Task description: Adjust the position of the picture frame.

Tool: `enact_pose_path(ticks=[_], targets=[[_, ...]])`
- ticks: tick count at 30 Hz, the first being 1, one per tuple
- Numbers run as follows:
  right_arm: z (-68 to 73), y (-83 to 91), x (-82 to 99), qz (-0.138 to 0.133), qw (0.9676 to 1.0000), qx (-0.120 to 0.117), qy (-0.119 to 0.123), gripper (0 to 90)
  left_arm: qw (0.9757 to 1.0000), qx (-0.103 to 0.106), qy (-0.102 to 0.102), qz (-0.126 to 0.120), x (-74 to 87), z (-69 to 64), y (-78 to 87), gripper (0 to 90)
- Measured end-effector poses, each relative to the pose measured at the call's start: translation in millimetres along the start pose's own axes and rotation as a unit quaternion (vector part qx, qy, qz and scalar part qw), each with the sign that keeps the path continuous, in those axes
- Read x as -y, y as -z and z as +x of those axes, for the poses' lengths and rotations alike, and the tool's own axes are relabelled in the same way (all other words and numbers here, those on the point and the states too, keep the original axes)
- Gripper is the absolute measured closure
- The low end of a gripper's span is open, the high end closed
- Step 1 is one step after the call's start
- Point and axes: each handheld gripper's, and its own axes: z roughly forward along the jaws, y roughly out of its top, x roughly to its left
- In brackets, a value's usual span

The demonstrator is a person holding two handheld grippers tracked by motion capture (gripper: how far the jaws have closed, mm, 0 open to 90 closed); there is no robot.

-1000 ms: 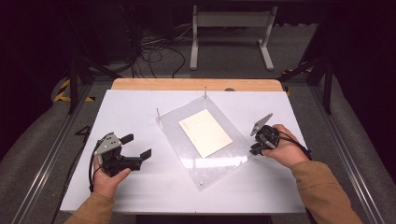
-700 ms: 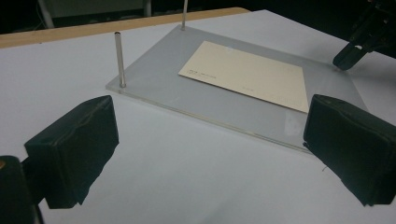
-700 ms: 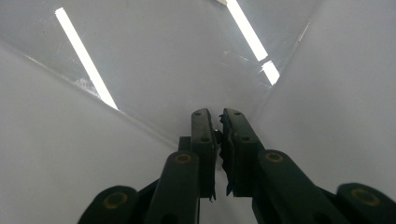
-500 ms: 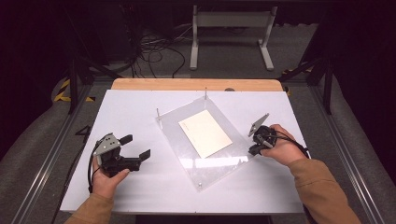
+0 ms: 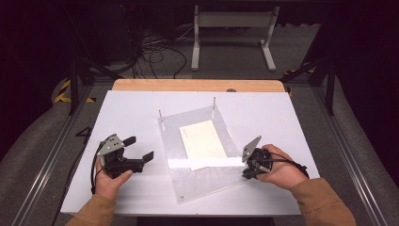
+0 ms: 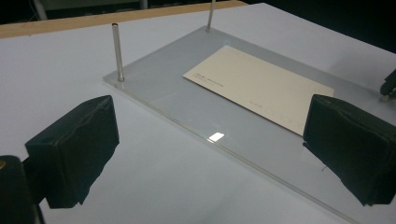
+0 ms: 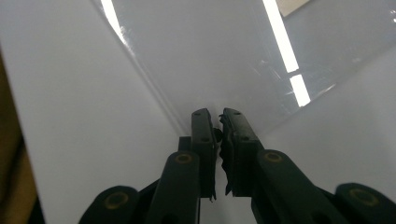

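Sliding in toward the clear plate [image 5: 202,160] at table centre, my right claw [image 5: 248,165] now sits pressed together, empty, at its four o'clock edge; my left claw [image 5: 141,151] waits spread at nine. Nudging that edge could skid the plate and card [image 5: 202,141].

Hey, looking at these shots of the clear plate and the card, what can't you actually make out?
- Printed text on the card: too small in the left gripper view.
- Right gripper at the clear plate: whether it touches, hidden by its jaws.
- Left gripper body: hidden under the hand, high view.
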Motion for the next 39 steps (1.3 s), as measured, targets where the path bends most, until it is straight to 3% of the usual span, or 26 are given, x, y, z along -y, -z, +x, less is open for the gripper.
enact_pose_path(ticks=[4,9,13,15,17,18,19,20,21,23,25,28,30,31,32,33,34,35,36,37,38,39], targets=[[23.1,-5.2,-9.1,0.002,0.9992,-0.026,0.031,83.0,1.0000,0.002,0.000,0.001,-0.2,-0.4,-1.4,3.8],[39.9,-9.7,-16.9,0.002,0.9975,-0.047,0.052,82.9,1.0000,0.001,0.001,0.003,0.5,0.1,-2.5,3.8],[47.0,-12.6,-21.0,-0.006,0.9958,-0.068,0.061,82.8,1.0000,0.002,0.000,0.004,0.5,0.6,-1.6,3.8],[43.6,-13.3,-20.6,-0.014,0.9952,-0.079,0.056,82.6,1.0000,0.001,0.000,0.004,0.5,0.6,-1.2,3.9],[34.9,-13.5,-16.5,-0.039,0.9928,-0.107,0.039,80.2,1.0000,-0.002,0.001,0.002,1.1,-0.1,0.6,3.9],[30.1,-10.9,-14.5,-0.063,0.9913,-0.111,0.034,79.7,1.0000,-0.003,0.001,0.002,1.8,-0.1,1.4,3.9],[30.1,-10.9,-14.5,-0.063,0.9913,-0.111,0.034,79.7,1.0000,-0.003,0.001,0.002,1.8,-0.1,1.4,3.9],[19.3,-1.0,-12.8,-0.108,0.9900,-0.086,0.027,71.8,1.0000,-0.005,0.004,0.004,3.7,0.2,3.2,3.9],[12.9,4.7,-12.9,-0.138,0.9881,-0.066,0.016,69.4,1.0000,-0.007,0.004,0.005,4.6,0.7,4.5,3.9],[-2.7,14.4,-13.9,-0.193,0.9806,-0.035,-0.009,68.9,0.9999,-0.012,0.006,0.005,6.7,0.5,8.2,3.9],[-20.0,20.4,-16.6,-0.231,0.9723,0.003,-0.035,68.2,0.9998,-0.017,0.006,0.004,8.9,0.0,13.1,3.9],[-47.7,21.8,-22.3,-0.270,0.9586,0.063,-0.063,64.7,0.9996,-0.026,0.013,-0.001,11.3,1.2,19.1,4.0],[-68.4,17.7,-25.5,-0.282,0.9514,0.098,-0.076,64.9,0.9993,-0.032,0.021,-0.004,10.4,3.2,21.0,4.1],[-68.4,17.7,-25.5,-0.282,0.9514,0.098,-0.076,64.9,0.9993,-0.032,0.021,-0.004,10.4,3.2,21.0,4.2],[-78.7,15.2,-26.7,-0.288,0.9475,0.112,-0.085,65.2,0.9992,-0.033,0.024,-0.005,10.2,3.5,21.6,4.2],[-96.5,9.4,-29.8,-0.296,0.9407,0.129,-0.103,65.3,0.9991,-0.035,0.024,-0.004,10.4,3.0,22.0,4.3],[-104.1,6.5,-32.0,-0.302,0.9372,0.136,-0.110,64.6,0.9990,-0.040,0.022,0.002,13.1,0.6,22.0,4.3],[-104.1,6.5,-32.0,-0.302,0.9372,0.136,-0.110,64.6,0.9990,-0.040,0.022,0.002,13.1,0.6,22.0,4.3],[-110.9,3.8,-34.6,-0.306,0.9341,0.143,-0.116,64.2,0.9990,-0.042,0.018,0.006,16.1,-0.9,21.6,4.3],[-123.7,-1.1,-40.1,-0.316,0.9284,0.149,-0.127,62.0,0.9988,-0.044,0.014,0.017,20.1,-2.1,22.8,4.3],[-129.5,-3.6,-42.8,-0.322,0.9247,0.152,-0.136,60.9,0.9987,-0.046,0.016,0.016,22.4,-2.3,23.4,4.3],[-129.5,-3.6,-42.8,-0.322,0.9247,0.152,-0.136,60.9,0.9987,-0.046,0.016,0.016,22.4,-2.3,23.4,4.3]])
